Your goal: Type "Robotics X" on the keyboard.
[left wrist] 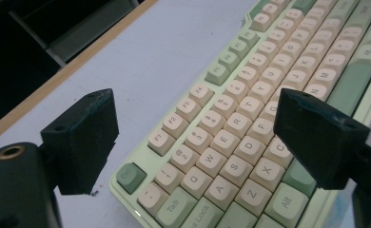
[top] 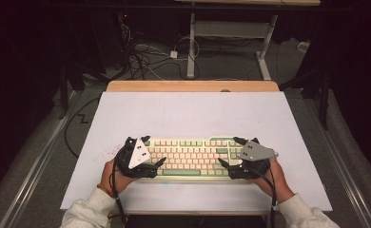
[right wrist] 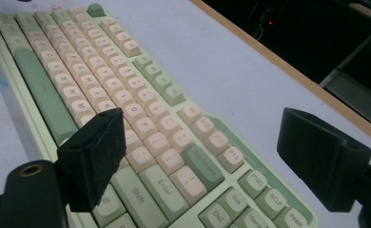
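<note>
Keyboard [top: 189, 158] lies flat near the table's [top: 193, 109] front edge, left gripper [top: 149, 151] and right gripper [top: 231, 153] both released astride its ends; uneven closing could skew it or press keys.

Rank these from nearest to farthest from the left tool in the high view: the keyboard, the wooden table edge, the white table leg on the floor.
1. The keyboard, right at the left tool, at the table's near side.
2. The wooden table edge, along the far side.
3. The white table leg, on the floor beyond the table.
</note>
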Available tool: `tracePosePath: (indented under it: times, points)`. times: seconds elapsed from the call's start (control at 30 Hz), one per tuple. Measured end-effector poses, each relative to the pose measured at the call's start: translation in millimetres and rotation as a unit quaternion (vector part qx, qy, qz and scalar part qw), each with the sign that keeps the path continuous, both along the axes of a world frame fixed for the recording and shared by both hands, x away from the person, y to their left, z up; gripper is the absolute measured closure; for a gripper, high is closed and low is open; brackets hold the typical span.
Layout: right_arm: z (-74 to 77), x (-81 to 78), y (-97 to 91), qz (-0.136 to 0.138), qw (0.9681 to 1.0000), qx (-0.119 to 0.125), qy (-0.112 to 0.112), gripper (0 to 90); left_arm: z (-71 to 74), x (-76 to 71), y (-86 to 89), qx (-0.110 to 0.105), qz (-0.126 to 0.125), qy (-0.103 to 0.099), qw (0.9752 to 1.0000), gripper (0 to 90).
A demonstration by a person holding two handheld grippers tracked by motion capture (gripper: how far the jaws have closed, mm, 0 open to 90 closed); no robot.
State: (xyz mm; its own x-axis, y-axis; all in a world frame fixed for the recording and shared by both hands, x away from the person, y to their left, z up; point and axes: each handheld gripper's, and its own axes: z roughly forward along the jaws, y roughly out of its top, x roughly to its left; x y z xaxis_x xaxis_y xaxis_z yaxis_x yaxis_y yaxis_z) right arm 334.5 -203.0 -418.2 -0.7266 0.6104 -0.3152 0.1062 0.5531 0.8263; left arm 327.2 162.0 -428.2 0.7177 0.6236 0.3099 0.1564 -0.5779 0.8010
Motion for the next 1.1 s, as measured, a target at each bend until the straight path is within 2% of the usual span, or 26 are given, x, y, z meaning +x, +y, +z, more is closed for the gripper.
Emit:
tracePosePath:
  times: [0.23,0.4,0.53,0.6,1.1]
  points:
    - [3.3,-2.3,-11.8,-0.016,0.9998,0.002,-0.008,16.8,0.5,-4.5,7.2,0.008,0.008,-0.010,0.9999,14.5]
    - [4.9,-4.3,-20.2,-0.027,0.9995,0.004,-0.017,16.8,0.3,-6.3,13.5,0.009,0.014,-0.010,0.9998,14.5]
    - [6.5,-6.3,-27.8,-0.037,0.9991,0.007,-0.023,16.8,0.4,-8.4,16.1,0.018,0.019,-0.015,0.9995,14.5]
    - [7.1,-7.1,-31.1,-0.040,0.9989,0.007,-0.024,16.8,0.3,-9.4,18.3,0.009,0.019,-0.015,0.9997,14.5]
    - [5.3,-14.6,-51.3,-0.064,0.9972,0.006,-0.038,16.8,-5.7,-16.8,31.8,0.009,0.036,-0.015,0.9992,14.5]
